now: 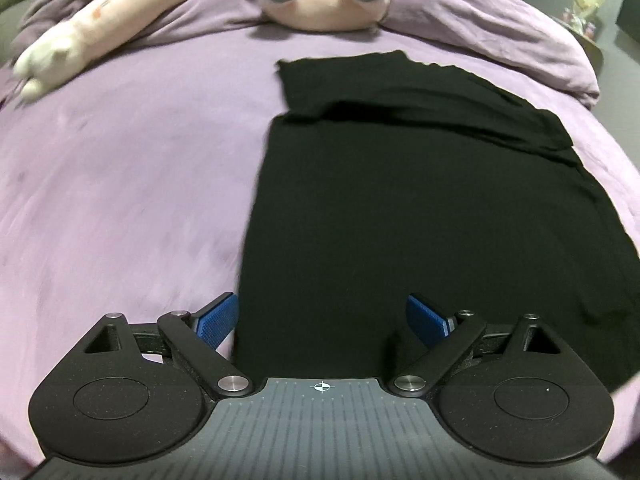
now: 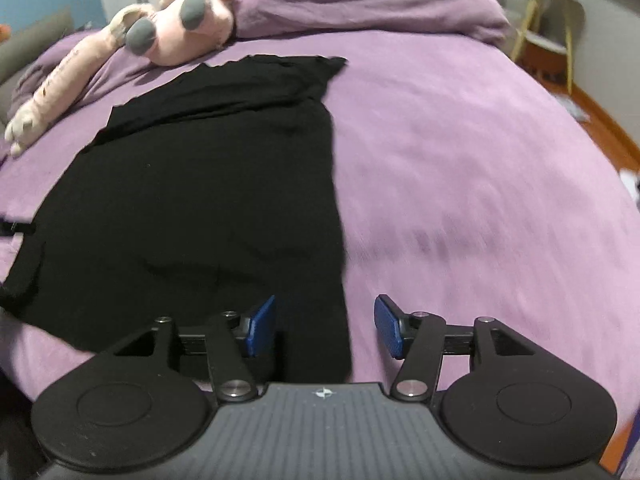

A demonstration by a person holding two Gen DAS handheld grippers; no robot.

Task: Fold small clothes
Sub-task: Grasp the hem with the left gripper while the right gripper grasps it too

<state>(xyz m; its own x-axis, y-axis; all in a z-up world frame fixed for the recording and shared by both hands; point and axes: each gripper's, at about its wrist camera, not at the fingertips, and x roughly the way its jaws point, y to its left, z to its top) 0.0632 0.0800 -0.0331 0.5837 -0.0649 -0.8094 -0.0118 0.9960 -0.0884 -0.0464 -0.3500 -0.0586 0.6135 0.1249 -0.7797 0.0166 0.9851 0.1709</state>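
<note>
Garment: black knit cloth (image 1: 400,208), partly folded, flat on purple bed cover (image 1: 120,200).
Left gripper (image 1: 322,320): jaws wide apart, empty.
Right gripper (image 2: 325,326): jaws wide apart, empty, straddling garment's edge.

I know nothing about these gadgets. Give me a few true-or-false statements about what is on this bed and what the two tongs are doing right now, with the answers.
1. The black garment lies spread on a purple bedspread. True.
2. The left tongs are clamped on the garment. False: their blue pads stand wide apart, holding nothing.
3. A pink stuffed toy lies at the far end of the bed, beyond the garment. True.
4. The right tongs are lifting a corner of the garment. False: they are open, with the garment's near right edge lying flat between the pads.
5. The garment's far part shows folds and wrinkles. True.
</note>
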